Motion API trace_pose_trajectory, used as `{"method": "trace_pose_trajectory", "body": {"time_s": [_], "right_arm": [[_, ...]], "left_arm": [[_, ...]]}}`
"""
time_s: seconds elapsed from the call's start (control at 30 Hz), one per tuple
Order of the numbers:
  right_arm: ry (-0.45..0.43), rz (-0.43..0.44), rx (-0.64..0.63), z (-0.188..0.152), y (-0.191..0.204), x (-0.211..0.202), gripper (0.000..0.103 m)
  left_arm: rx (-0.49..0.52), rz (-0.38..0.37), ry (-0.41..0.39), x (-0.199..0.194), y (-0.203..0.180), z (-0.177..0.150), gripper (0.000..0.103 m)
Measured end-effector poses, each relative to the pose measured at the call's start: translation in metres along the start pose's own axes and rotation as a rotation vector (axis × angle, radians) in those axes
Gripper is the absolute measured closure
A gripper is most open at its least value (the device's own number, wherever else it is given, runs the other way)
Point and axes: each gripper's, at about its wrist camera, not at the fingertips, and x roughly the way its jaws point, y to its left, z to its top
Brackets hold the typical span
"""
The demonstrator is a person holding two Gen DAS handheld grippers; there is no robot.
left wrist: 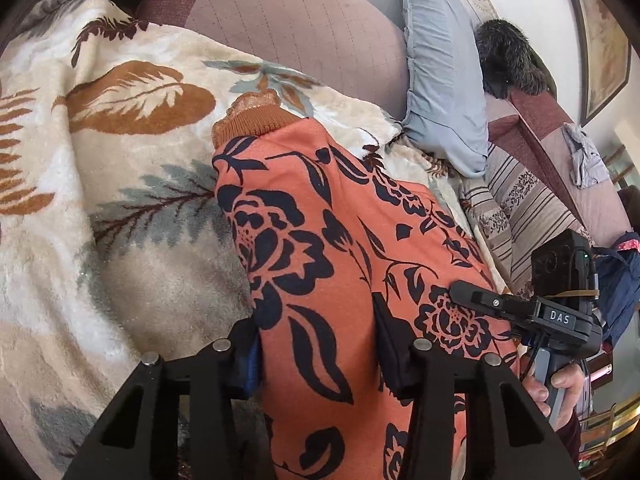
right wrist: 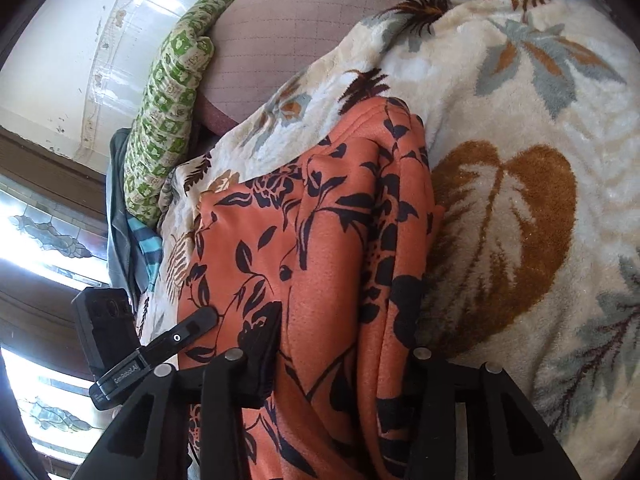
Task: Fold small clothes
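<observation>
While both tongs sit on the cloth, I take this as the pinch before a fold. Left wrist view: my left gripper (left wrist: 318, 354) has the orange fleece garment with a dark navy flower print (left wrist: 344, 248) bunched between its fingers, both pads pressed into the fabric, so it is clamped on the garment. Ribbed tan cuff (left wrist: 254, 120) lies at the far end, pointing away from me. The garment lies lengthwise on the cream plush blanket with brown and grey leaf print (left wrist: 120, 128). The right gripper shows at the right edge of this view, a person's hand (left wrist: 560, 388) on its handle, its tip resting on the cloth. To do it well I'd keep both pinches level, lift only enough to clear the pile, carry the near edge toward the cuff, and keep layers from slipping; fleece on plush likely drags. Right wrist view: my right gripper (right wrist: 344, 354) straddles a thick folded ridge of the same garment, its left pad dug into the fabric and the right one at the ridge's edge, so I read it as closed on it. Surface is soft and lumpy, a bed or sofa. Room: mauve quilted cushion (left wrist: 304, 36), pale blue pillow (left wrist: 444, 92), green patterned pillow (right wrist: 164, 120), white wall, patterned glass window at left of this view.
</observation>
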Motion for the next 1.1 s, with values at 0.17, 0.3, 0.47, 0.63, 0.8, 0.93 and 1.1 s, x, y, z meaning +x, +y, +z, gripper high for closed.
{"method": "trace_pose_trajectory", "body": {"time_s": [0.17, 0.3, 0.47, 0.63, 0.8, 0.93, 1.1], "right_arm": [[-0.033, 0.051, -0.034, 0.000, 0.027, -0.013, 0.060], [-0.025, 0.099, -0.056, -0.003, 0.049, -0.011, 0.060], [-0.006, 0.167, -0.058, -0.009, 0.071, 0.003, 0.060], [0.050, 0.208, -0.051, -0.021, 0.087, 0.026, 0.060], [0.086, 0.206, -0.044, -0.027, 0.094, 0.046, 0.060], [0.098, 0.185, -0.028, -0.026, 0.091, 0.065, 0.060], [0.120, 0.126, 0.009, -0.025, 0.076, 0.087, 0.061]], "left_arm": [[0.020, 0.021, -0.043, -0.026, -0.006, 0.004, 0.057], [0.021, 0.041, -0.097, -0.059, -0.004, 0.011, 0.057], [-0.005, 0.082, -0.146, -0.094, 0.006, 0.015, 0.057], [-0.022, 0.131, -0.179, -0.117, 0.018, 0.015, 0.057], [-0.048, 0.180, -0.143, -0.117, 0.034, 0.011, 0.057], [-0.048, 0.246, -0.118, -0.108, 0.046, 0.008, 0.056], [-0.081, 0.310, -0.090, -0.090, 0.065, 0.008, 0.054]]}}
